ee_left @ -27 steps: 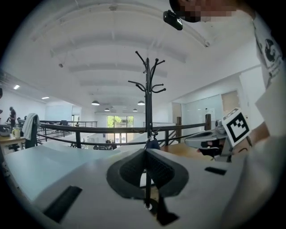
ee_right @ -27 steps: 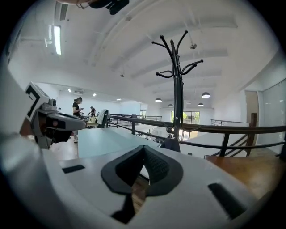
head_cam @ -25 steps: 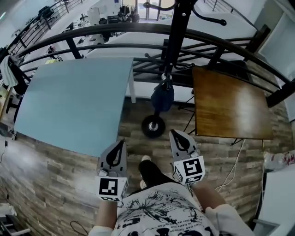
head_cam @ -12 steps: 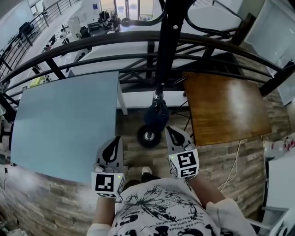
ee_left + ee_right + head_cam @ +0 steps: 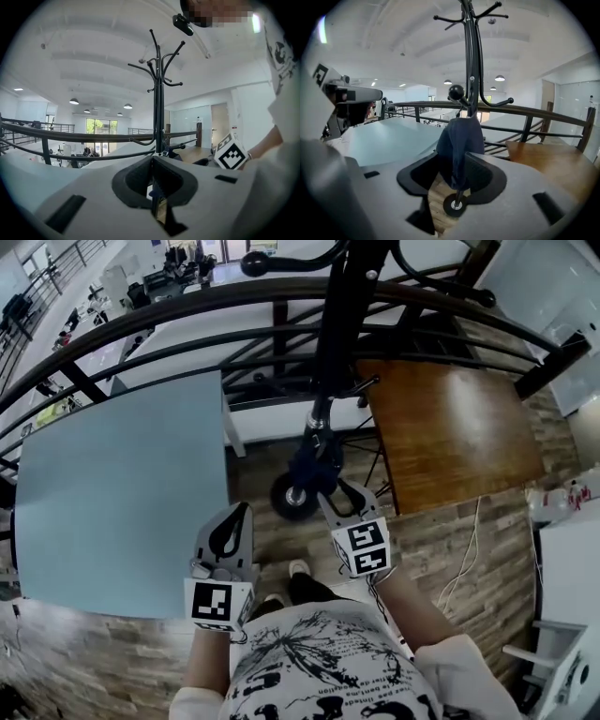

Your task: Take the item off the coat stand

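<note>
R gripper (image 5: 453,159): jaws are opening and standing wide; the dark blue item (image 5: 461,133) is hanging betw. them, pads not pressing on it.
L gripper (image 5: 153,161): jaws are pressing together, nothing betw. them.
Hidden: item's attachment near the ball-tipped hook (image 5: 456,92) is not showing clearly. In head view, R gripper is covering item's lower end and the stand's top is running out of frame.
Item axis: long axis is running vertical; lower end is pointing down at the round base (image 5: 292,498).
Item pos.: hanging low on the coat stand (image 5: 471,56), close against the pole, betw. light blue table (image 5: 122,484) and wooden table (image 5: 450,432).
</note>
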Available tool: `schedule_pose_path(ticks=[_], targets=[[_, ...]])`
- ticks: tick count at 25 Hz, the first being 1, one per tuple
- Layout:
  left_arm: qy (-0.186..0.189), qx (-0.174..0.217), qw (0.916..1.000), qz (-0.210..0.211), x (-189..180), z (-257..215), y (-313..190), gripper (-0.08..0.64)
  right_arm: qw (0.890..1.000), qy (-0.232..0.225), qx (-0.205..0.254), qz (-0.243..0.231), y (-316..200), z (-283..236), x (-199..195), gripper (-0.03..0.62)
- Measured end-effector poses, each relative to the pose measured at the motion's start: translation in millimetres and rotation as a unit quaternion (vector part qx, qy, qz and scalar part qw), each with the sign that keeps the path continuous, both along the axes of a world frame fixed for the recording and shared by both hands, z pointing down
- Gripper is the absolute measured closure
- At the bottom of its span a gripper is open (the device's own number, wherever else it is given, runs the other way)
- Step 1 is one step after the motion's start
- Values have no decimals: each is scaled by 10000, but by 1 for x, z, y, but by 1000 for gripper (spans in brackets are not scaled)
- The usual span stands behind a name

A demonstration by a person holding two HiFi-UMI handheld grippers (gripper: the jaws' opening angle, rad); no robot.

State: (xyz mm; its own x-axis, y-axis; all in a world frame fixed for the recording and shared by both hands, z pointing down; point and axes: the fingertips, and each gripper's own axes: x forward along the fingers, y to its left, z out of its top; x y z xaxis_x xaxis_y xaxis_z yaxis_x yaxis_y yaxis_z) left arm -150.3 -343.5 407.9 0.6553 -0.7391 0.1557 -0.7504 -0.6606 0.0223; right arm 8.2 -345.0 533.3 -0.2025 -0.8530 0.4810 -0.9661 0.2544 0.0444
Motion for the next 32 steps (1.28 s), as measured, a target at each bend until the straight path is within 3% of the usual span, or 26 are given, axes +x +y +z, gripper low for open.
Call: schedule_pose_path(ticks=[4, 9, 11, 16, 22, 32], targets=[[-29, 10, 10000, 86, -7, 6, -10, 555, 9998, -60, -44, 176, -16, 14, -6, 430], [-14, -27, 9997, 223, -11, 13, -14, 555, 9984, -183, -74, 521, -27, 15, -7, 563], [0, -9, 9997, 239, -13, 10, -14, 555, 9980, -187, -90, 600, -26, 15, -8, 582], [-18, -11, 9997, 252, -19, 2, -6, 555, 9977, -278, 40, 617, -18, -1, -8, 591], [-3, 145, 9991, 389, -21, -6, 9, 555, 9977, -3, 453, 502, 6, -39, -7, 592], [79, 278, 9979, 579, -38, -9, 48, 555, 9938, 28, 963, 559, 81, -97, -31, 593]])
